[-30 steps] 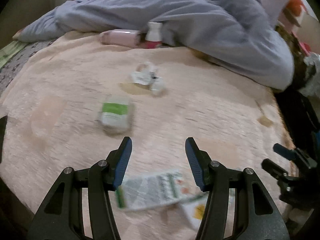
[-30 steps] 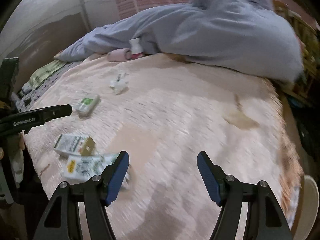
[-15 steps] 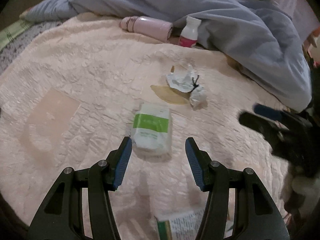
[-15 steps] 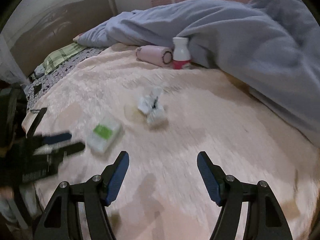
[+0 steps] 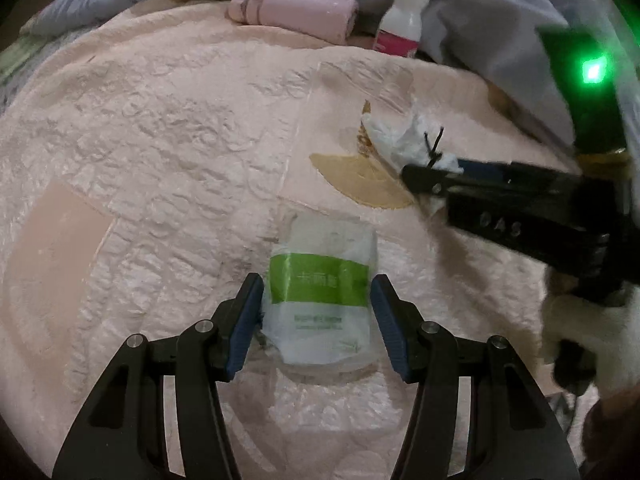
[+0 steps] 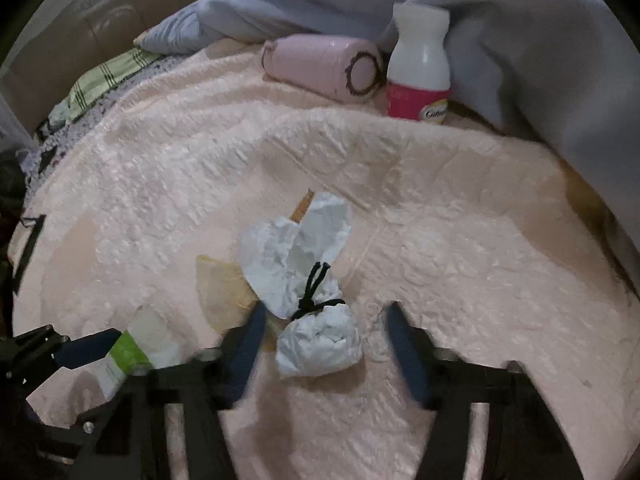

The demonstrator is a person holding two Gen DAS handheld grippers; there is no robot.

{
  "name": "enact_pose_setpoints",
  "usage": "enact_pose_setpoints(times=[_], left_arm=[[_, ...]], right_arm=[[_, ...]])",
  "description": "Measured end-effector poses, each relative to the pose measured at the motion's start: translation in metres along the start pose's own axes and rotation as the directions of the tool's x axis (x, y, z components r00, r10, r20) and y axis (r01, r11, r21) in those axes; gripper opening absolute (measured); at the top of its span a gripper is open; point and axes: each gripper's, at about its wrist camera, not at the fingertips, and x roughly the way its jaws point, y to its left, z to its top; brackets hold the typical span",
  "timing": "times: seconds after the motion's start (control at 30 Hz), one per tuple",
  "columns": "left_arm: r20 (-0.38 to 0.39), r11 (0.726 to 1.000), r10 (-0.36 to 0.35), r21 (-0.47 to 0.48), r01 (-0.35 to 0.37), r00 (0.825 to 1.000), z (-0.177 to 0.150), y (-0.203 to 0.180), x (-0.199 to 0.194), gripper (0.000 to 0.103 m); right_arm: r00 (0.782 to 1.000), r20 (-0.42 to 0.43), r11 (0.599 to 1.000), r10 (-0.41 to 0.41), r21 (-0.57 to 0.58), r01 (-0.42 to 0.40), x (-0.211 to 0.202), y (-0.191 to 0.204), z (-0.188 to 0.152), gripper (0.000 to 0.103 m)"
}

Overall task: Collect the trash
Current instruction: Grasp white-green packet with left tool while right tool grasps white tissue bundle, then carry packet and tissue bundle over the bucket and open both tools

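Observation:
A white tissue pack with a green band (image 5: 320, 292) lies on the pink quilt (image 5: 160, 140). My left gripper (image 5: 318, 320) straddles it, jaws opening slightly, and the pads stand at its sides without visibly pressing. Up to the right lies a crumpled white paper wad tied with black string (image 6: 316, 340). My right gripper (image 6: 326, 348) is down around it with its jaws closing, a gap still showing on each side. The left wrist view shows the right gripper (image 5: 424, 178) at the wad (image 5: 404, 140). The right wrist view shows the left gripper (image 6: 80, 350) at the tissue pack (image 6: 136, 352).
A pink flask (image 6: 324, 66) lies on its side and a white bottle with a pink label (image 6: 420, 80) stands against the grey-blue duvet (image 6: 520, 40) at the back. A yellowish flat scrap (image 5: 360, 176) lies beside the wad. A green checked cloth (image 6: 104, 84) is far left.
Both grippers moved forward and down over the bed. The left one left the flat boxes and came around the tissue pack. The right one swung left to the paper wad and narrowed.

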Motion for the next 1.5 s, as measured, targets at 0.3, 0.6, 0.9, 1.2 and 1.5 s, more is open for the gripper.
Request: enact_pose_setpoints(times=[0.3, 0.6, 0.9, 1.2, 1.5], left_arm=[[-0.020, 0.997, -0.070, -0.016, 0.069, 0.997, -0.003, -0.004, -0.017, 0.015], [0.037, 0.987, -0.157, 0.043, 0.155, 0.987, -0.029, -0.045, -0.085, 0.014], [0.030, 0.964, -0.225, 0.150, 0.218, 0.974, -0.064, -0.120, -0.121, 0.014], [0.025, 0.944, -0.242, 0.238, 0.229, 0.970, -0.098, -0.177, -0.131, 0.014], [0.007, 0.925, -0.251, 0.296, 0.238, 0.968, -0.122, -0.215, -0.130, 0.014]], right_arm=[[0.997, 0.083, 1.000, 0.002, -0.007, -0.001, -0.060, -0.019, -0.025, 0.026], [0.987, 0.157, 0.999, -0.029, 0.039, 0.023, -0.147, -0.030, -0.095, 0.026], [0.984, 0.167, 0.988, -0.054, 0.153, 0.028, -0.193, -0.044, -0.181, 0.026], [0.979, 0.174, 0.973, -0.104, 0.221, 0.064, -0.228, -0.058, -0.241, 0.026], [0.973, 0.182, 0.958, -0.139, 0.275, 0.085, -0.251, -0.071, -0.285, 0.026]])
